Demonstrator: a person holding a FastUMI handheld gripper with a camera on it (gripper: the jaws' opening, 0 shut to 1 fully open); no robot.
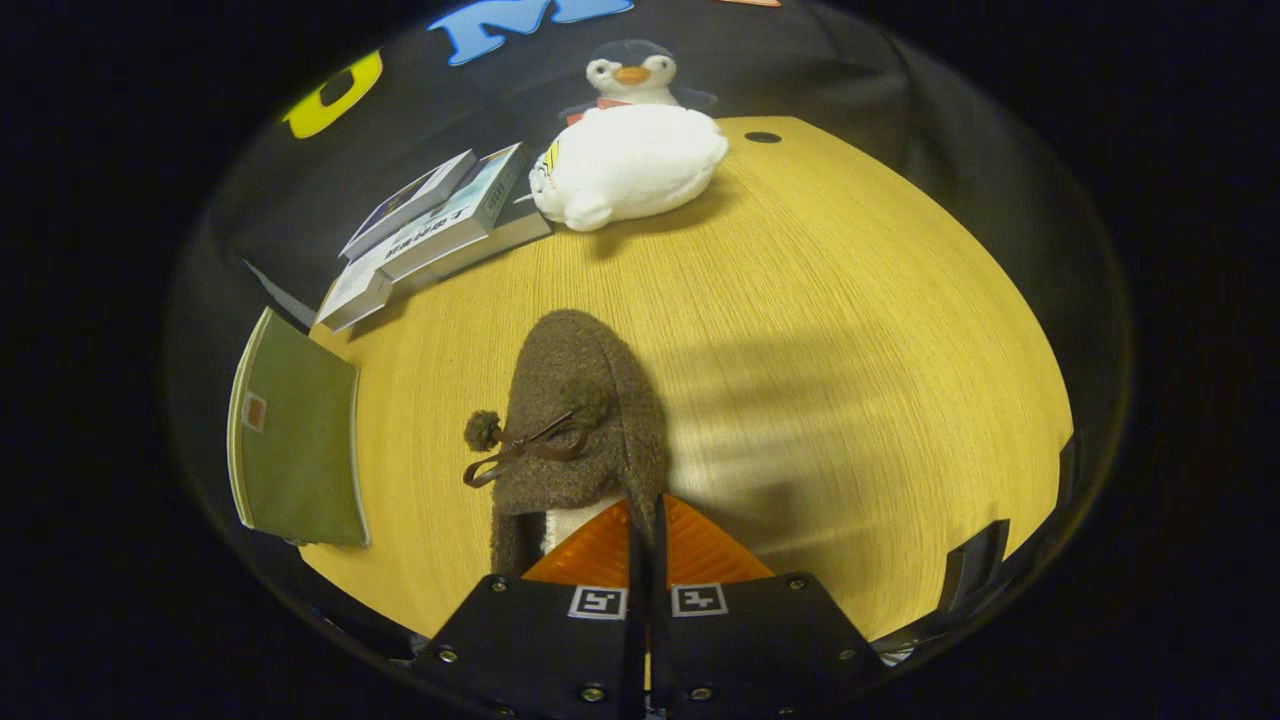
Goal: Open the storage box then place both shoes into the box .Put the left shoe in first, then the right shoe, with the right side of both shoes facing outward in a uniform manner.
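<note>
- The fingers [645, 545] are closed together on the heel rim of a brown fuzzy shoe [580, 420]; both press on its edge, with almost no gap between them.
- The shoe runs straight ahead from the fingers, toe pointing away, its small bow and pom-pom on the upper. Whether it rests on the bench [850, 330] or is lifted just clear, I cannot tell.
- Which shoe of the pair this is cannot be read from here.
- Off to the left of the shoe, at the bench's edge, lies a flat green thing [300, 440], perhaps the box's lid or side; I cannot say whether it is open.
- Judged from this, the task is at an early to middle stage: one shoe is in hand and not yet in the box.
- Pose: the gripper is held low and nearly level, aimed along the bench.
- Beyond the shoe, well apart, are a stack of books [440, 225], a white plush [630, 165] and a penguin toy [632, 75].
</note>
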